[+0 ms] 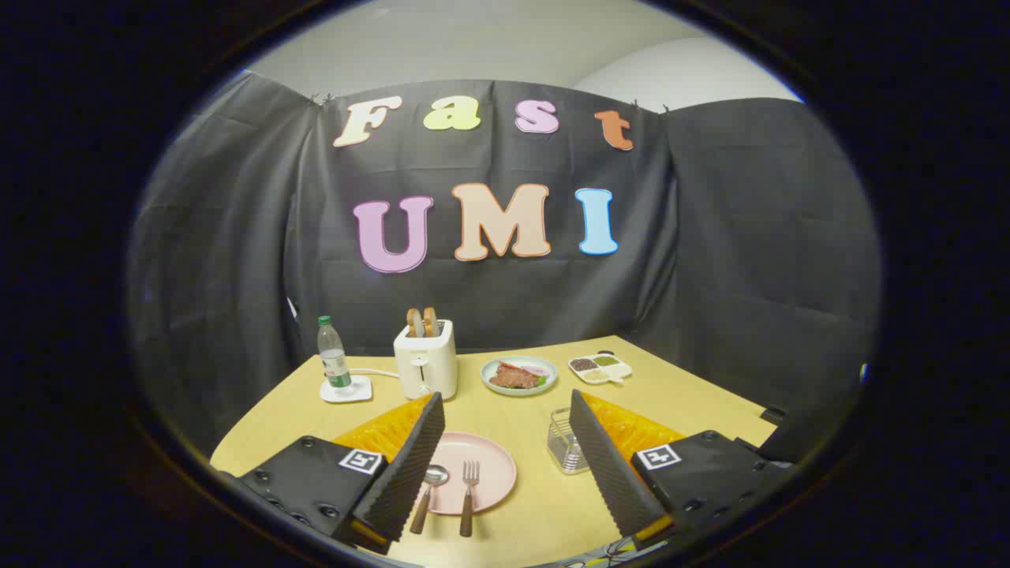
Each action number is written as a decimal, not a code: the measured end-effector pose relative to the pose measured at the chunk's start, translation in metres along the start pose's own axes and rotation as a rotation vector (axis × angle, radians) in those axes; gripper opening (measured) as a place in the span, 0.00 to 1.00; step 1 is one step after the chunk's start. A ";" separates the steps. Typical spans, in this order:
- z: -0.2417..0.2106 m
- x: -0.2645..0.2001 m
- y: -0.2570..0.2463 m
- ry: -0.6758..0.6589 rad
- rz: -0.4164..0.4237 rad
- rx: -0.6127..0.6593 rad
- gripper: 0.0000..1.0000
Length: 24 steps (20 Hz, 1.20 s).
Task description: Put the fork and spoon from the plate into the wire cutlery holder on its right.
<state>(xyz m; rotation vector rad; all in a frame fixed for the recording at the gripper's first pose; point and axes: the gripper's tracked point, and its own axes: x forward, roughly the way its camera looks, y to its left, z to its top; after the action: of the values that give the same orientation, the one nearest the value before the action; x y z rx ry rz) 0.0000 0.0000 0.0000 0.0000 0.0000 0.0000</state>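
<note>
A pink plate (pixel 489 467) lies on the yellow table (pixel 678 394), between my fingers and close to the left one. On it rest a spoon (pixel 428 495) and a fork (pixel 469 497), side by side, wooden handles pointing toward me and hanging over the plate's near rim. The spoon sits right beside my left finger (pixel 410 465). The wire cutlery holder (pixel 565 442) stands to the plate's right, partly hidden behind my right finger (pixel 611 465). My gripper (pixel 505 410) is open, held above the table with nothing between its fingers.
Beyond the plate stand a white toaster (pixel 426 361) holding bread slices, a water bottle (pixel 333 359) on a white coaster, a plate of food (pixel 518 375) and a small divided dish (pixel 600 368). Black cloth walls close off the table's far sides.
</note>
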 end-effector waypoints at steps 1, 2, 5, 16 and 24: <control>0.001 0.000 -0.002 -0.001 0.001 -0.002 1.00; 0.001 -0.001 -0.002 -0.001 0.001 -0.004 1.00; 0.001 -0.003 -0.007 -0.001 -0.003 -0.010 1.00; -0.019 -0.001 0.000 0.037 0.008 -0.017 1.00; -0.065 0.004 0.015 0.129 0.056 -0.053 1.00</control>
<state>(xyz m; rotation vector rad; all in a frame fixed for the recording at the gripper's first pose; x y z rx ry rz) 0.0044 0.0153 -0.0647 -0.0528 0.1286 0.0564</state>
